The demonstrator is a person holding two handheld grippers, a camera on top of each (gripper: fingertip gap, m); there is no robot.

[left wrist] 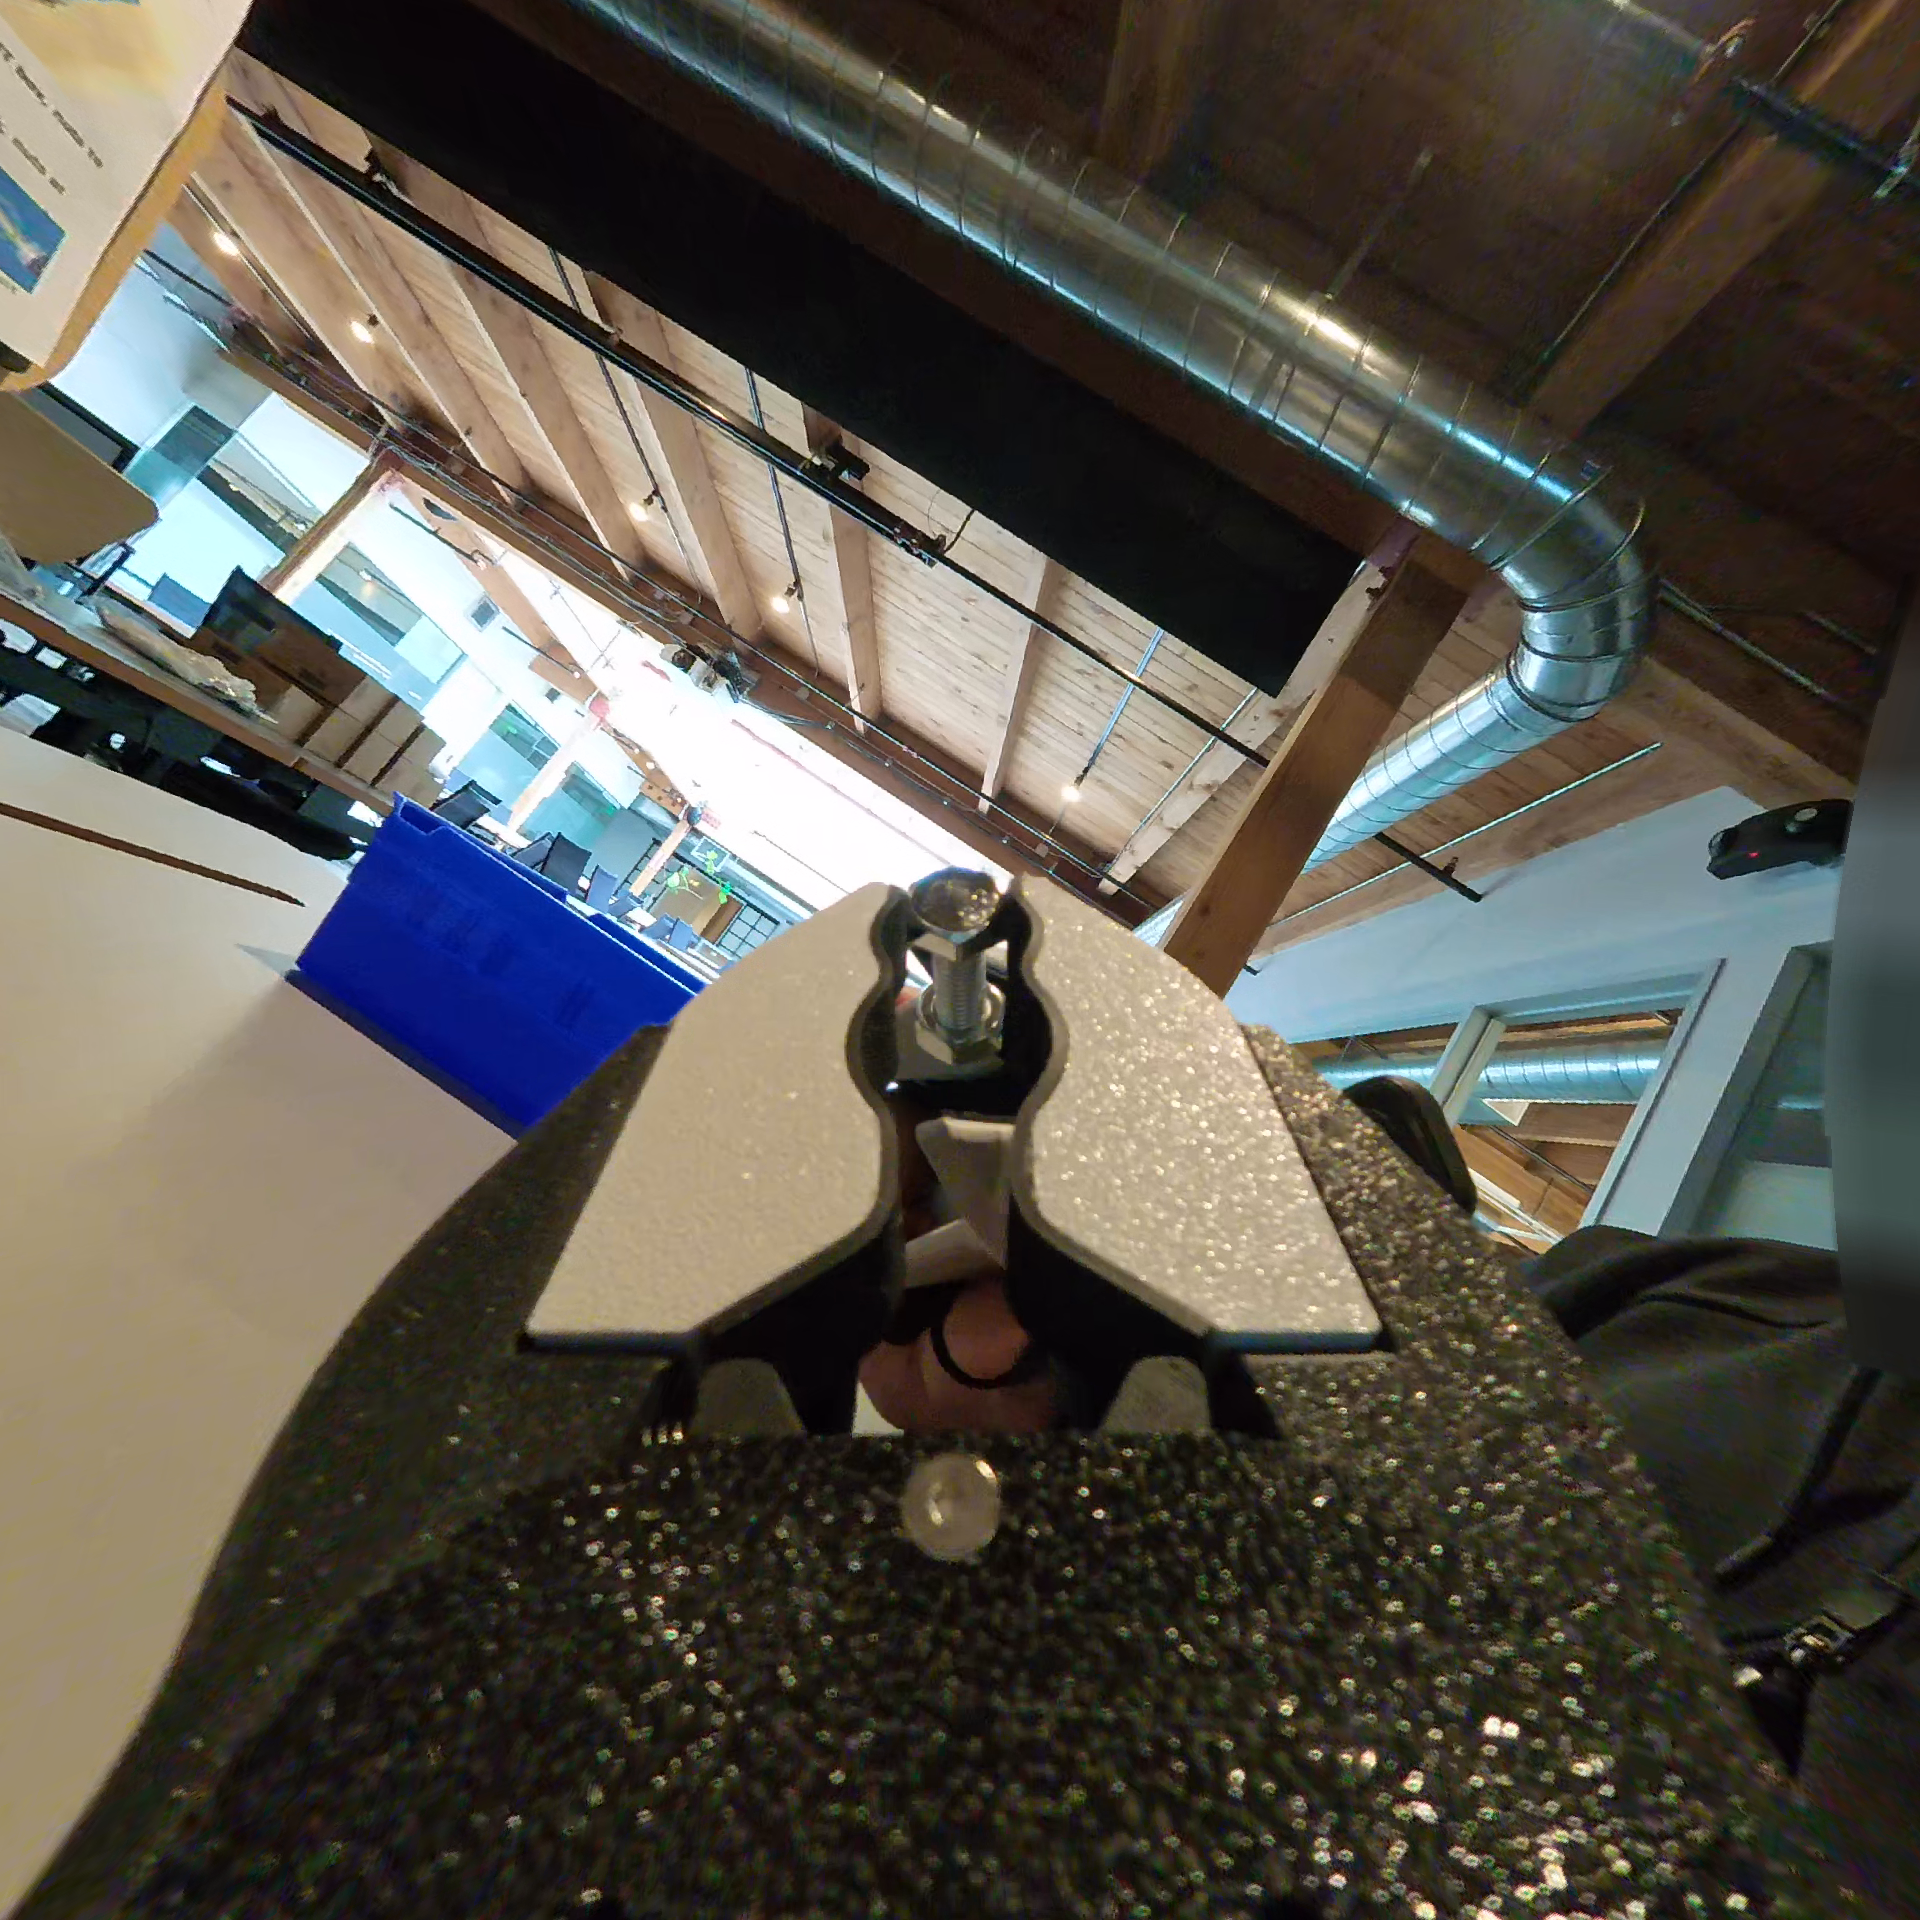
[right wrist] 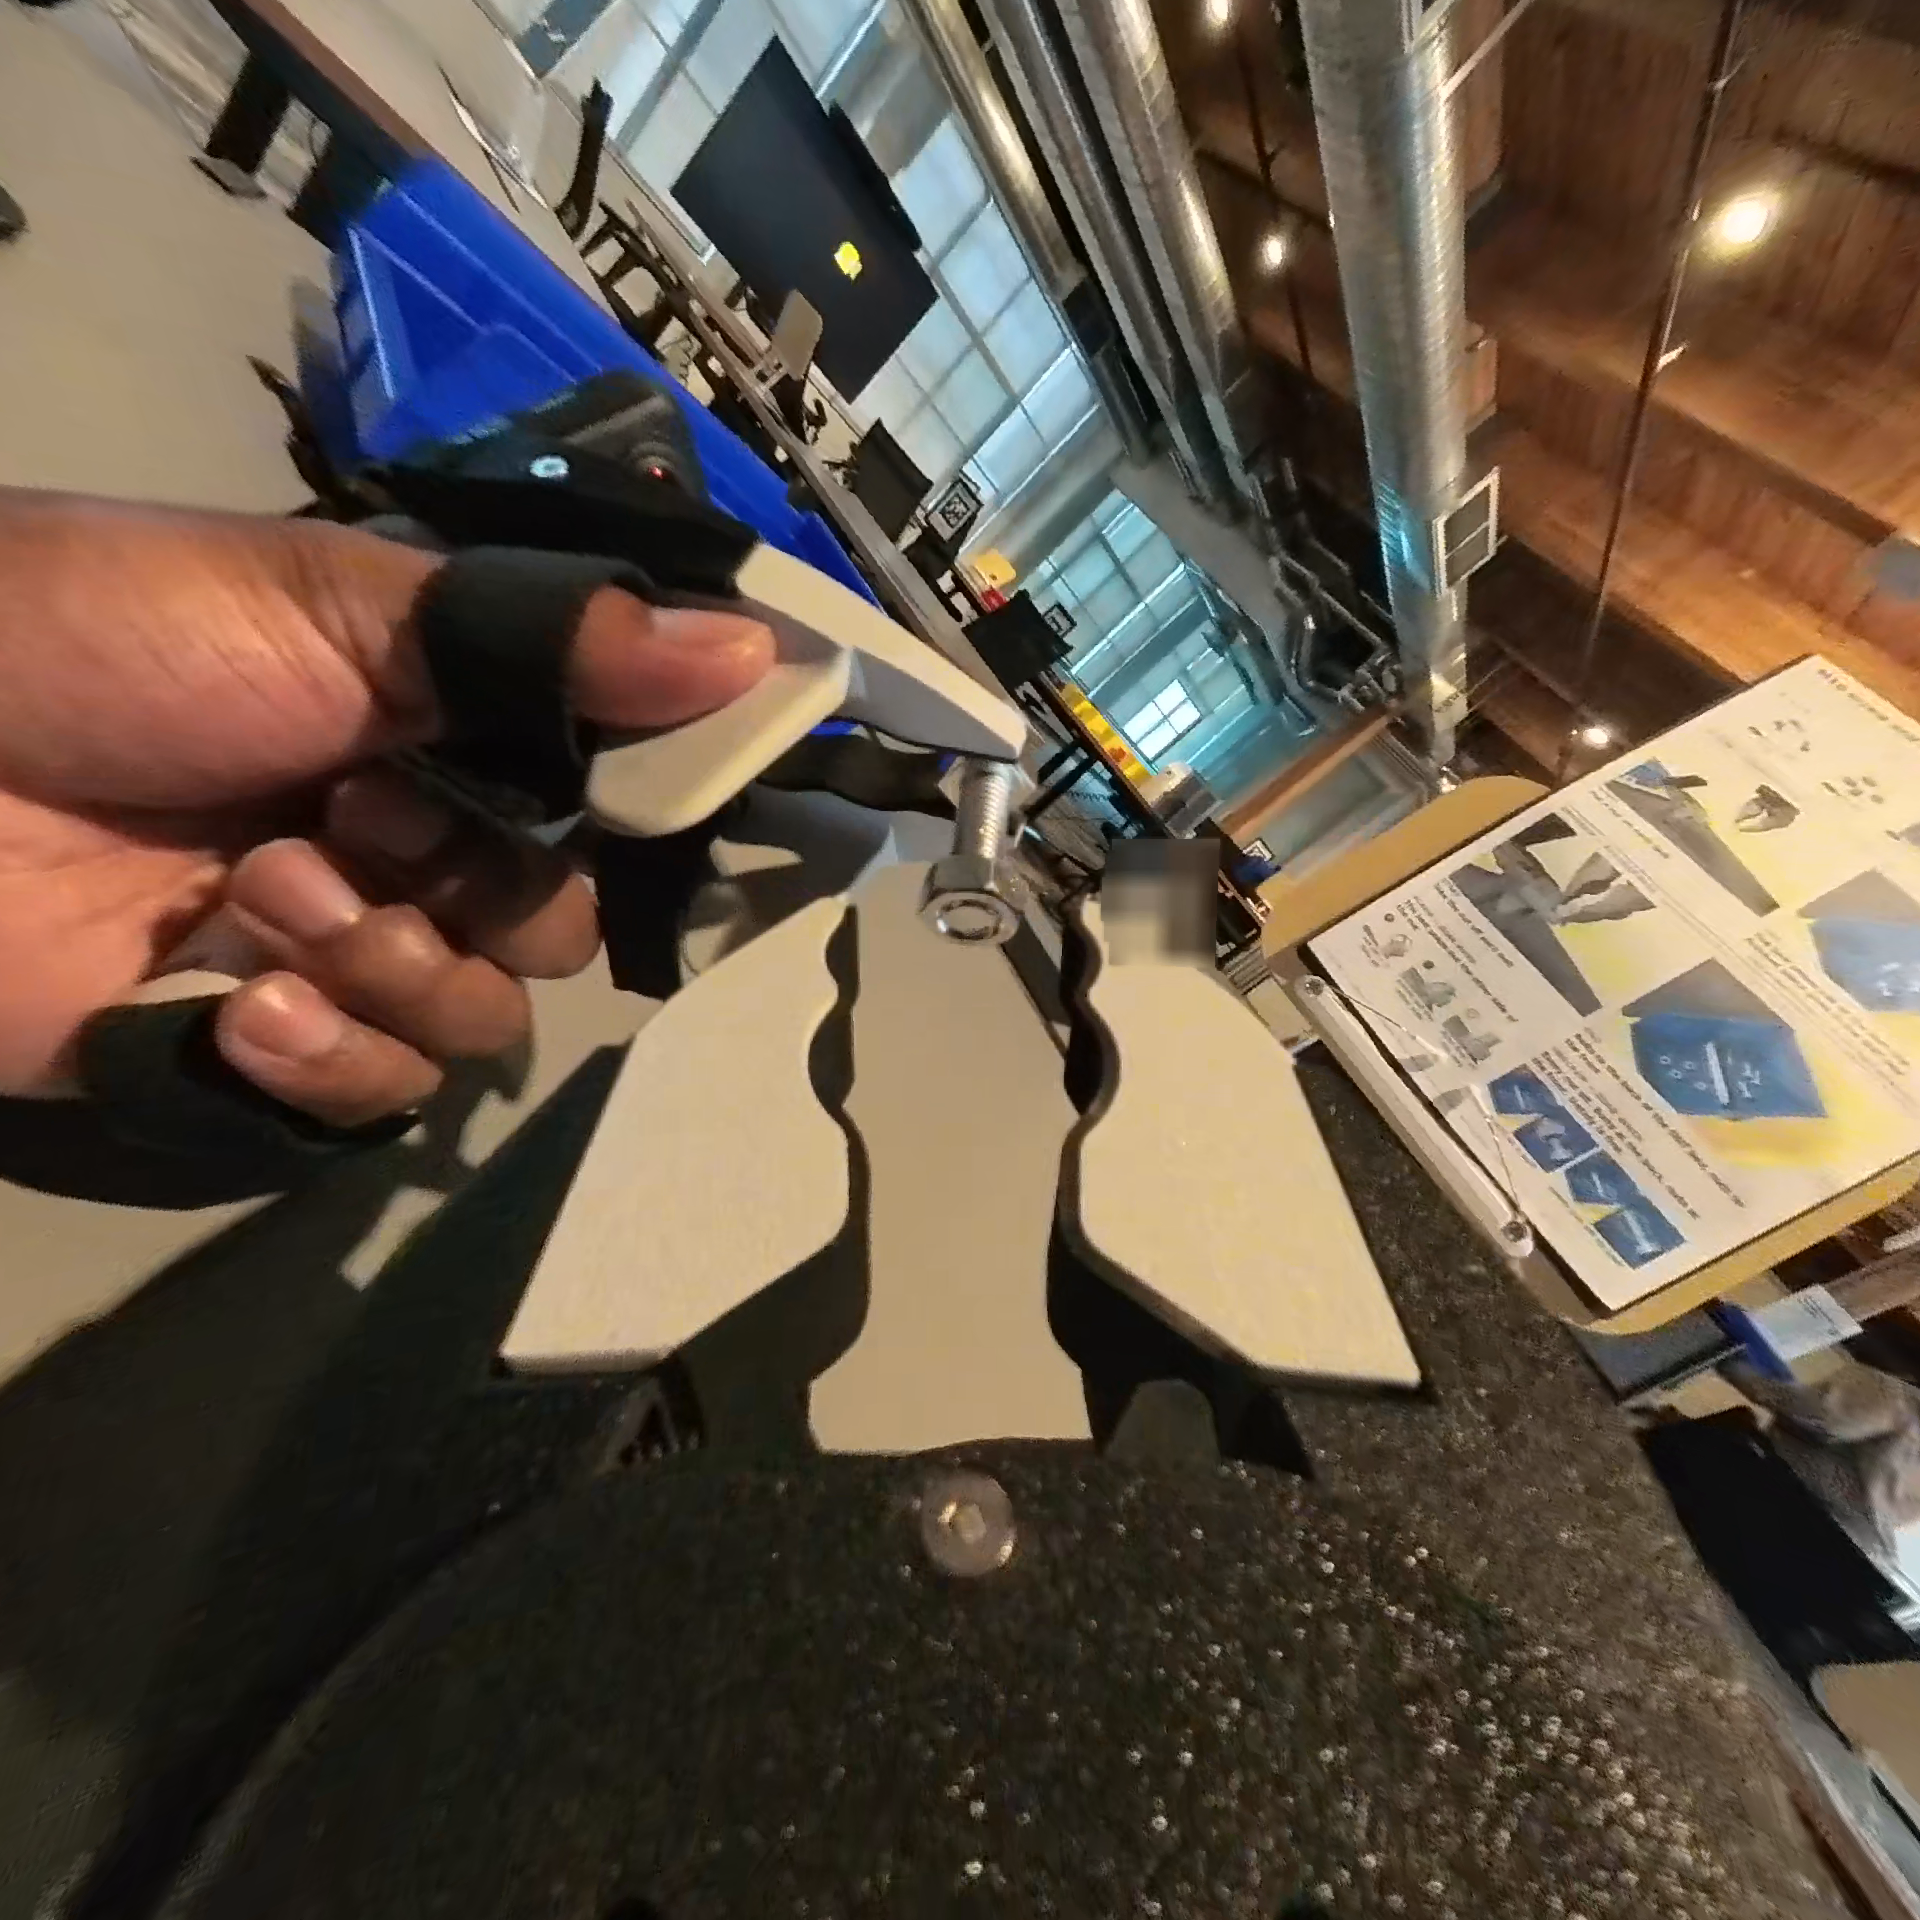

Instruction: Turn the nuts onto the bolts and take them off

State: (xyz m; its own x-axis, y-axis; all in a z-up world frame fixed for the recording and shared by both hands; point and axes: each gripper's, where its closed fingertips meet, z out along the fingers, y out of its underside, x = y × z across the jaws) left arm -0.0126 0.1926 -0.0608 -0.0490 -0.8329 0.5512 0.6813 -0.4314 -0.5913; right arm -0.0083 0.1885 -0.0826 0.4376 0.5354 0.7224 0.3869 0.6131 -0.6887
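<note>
My left gripper [left wrist: 954, 914] is shut on a steel bolt [left wrist: 956, 987], clamping it just below its hex head, and holds it in the air. A steel nut [left wrist: 954, 1044] sits on the thread lower down. In the right wrist view a person's hand [right wrist: 260, 779] holds the left gripper [right wrist: 992, 743], and the bolt [right wrist: 982, 821] hangs from it with the nut [right wrist: 971, 914] at its end. My right gripper [right wrist: 956, 935] is open. Its two grey fingers stand either side of the nut with gaps.
A blue plastic bin [left wrist: 468, 966] stands on the white table [left wrist: 156, 1039] beyond the grippers; it also shows in the right wrist view [right wrist: 468, 312]. An illustrated instruction board [right wrist: 1610, 987] leans at the right. Dark clothing [left wrist: 1714, 1403] is close on the right. The tips of both grippers are at nearly the same place.
</note>
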